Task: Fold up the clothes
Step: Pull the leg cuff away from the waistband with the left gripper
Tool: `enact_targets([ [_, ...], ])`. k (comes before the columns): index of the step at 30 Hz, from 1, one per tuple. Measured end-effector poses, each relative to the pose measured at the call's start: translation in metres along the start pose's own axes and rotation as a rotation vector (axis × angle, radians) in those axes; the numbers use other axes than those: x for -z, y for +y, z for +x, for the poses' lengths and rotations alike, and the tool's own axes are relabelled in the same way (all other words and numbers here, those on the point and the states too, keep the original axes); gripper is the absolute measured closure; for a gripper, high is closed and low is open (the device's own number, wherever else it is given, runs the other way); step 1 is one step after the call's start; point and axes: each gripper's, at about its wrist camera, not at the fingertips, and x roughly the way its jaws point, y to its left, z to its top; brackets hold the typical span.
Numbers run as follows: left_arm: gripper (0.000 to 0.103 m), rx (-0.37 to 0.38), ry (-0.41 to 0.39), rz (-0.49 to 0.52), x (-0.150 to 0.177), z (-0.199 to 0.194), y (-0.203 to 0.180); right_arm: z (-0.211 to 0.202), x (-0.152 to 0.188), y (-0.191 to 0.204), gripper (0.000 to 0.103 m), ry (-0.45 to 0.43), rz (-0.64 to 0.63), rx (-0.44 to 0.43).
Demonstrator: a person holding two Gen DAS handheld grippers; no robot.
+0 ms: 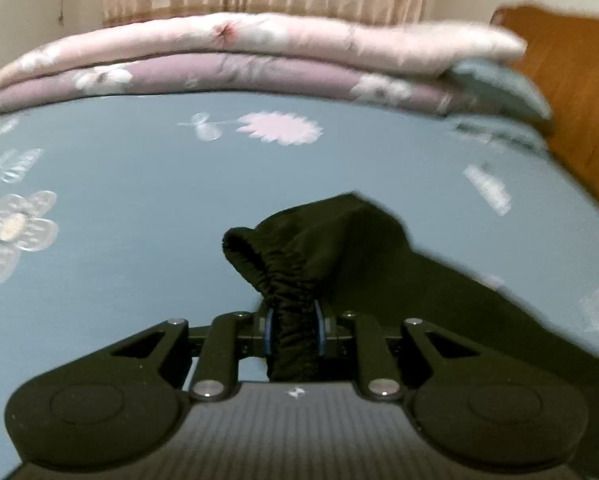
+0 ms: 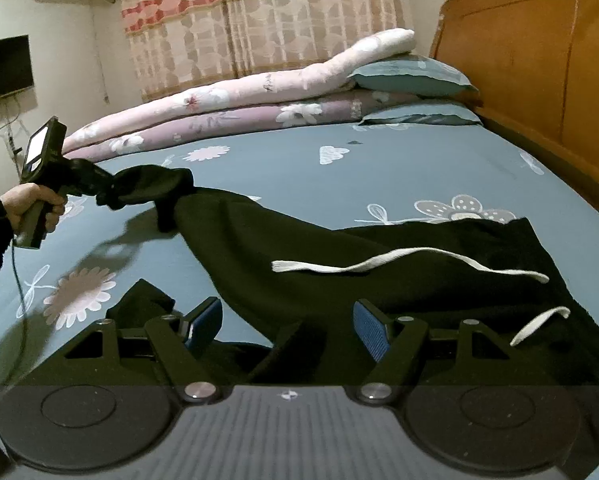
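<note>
Clearly no box, basket or drawer shows in either view; the only thing bearing anything is the bed with its blue flowered sheet (image 2: 379, 168), and on it lie the black trousers (image 2: 339, 264). The left gripper (image 1: 293, 330) has its fingers pressed together on the gathered elastic cuff (image 1: 283, 272) of one trouser leg, the bunched fabric squeezed between the blue pads (image 1: 268, 330) and rising just beyond the fingertips, lifted off the sheet. In the right wrist view that same gripper is seen held by a hand (image 2: 31, 208), with the leg stretching from it down to the rest of the garment. The right gripper (image 2: 287, 330) has its fingers spread wide, with black cloth lying between and beyond them; whether the tips touch the cloth I cannot tell. A white drawstring (image 2: 411, 262) lies across the trousers beyond the right-hand finger.

Folded pink floral quilts (image 2: 219, 108) and blue pillows (image 2: 411, 74) sit well beyond the fingers, against a wooden headboard (image 2: 539, 60). The left view is motion-blurred toward its right edge. The near part of the trousers is hidden under the right gripper's body.
</note>
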Motion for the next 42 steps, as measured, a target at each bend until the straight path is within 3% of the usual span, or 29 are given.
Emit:
enact_targets([
  [4,0.086,-0.123,0.024,0.068,0.008,0.008,0.018,0.003,-0.003,0.005,0.027,0.006,-0.014,0.006],
  [9,0.086,-0.195,0.039,0.095,0.009,0.018,0.038,0.007,-0.006,0.011,0.027,0.013,-0.031,0.013],
  [14,0.086,-0.257,0.027,0.127,-0.011,0.03,0.049,0.016,-0.013,0.014,0.027,0.018,-0.052,0.025],
  [31,0.086,-0.354,-0.016,0.197,-0.09,0.083,0.072,0.054,-0.041,0.016,0.027,0.034,-0.11,0.072],
  [34,0.085,-0.345,-0.015,0.194,-0.091,0.095,0.069,0.059,-0.04,0.016,0.027,0.043,-0.107,0.075],
  [38,0.078,-0.378,0.046,0.249,-0.078,0.111,0.065,0.061,-0.038,0.016,0.027,0.047,-0.104,0.074],
  [42,0.077,-0.362,0.073,0.187,-0.074,0.104,0.078,0.058,-0.038,0.014,0.027,0.041,-0.094,0.067],
])
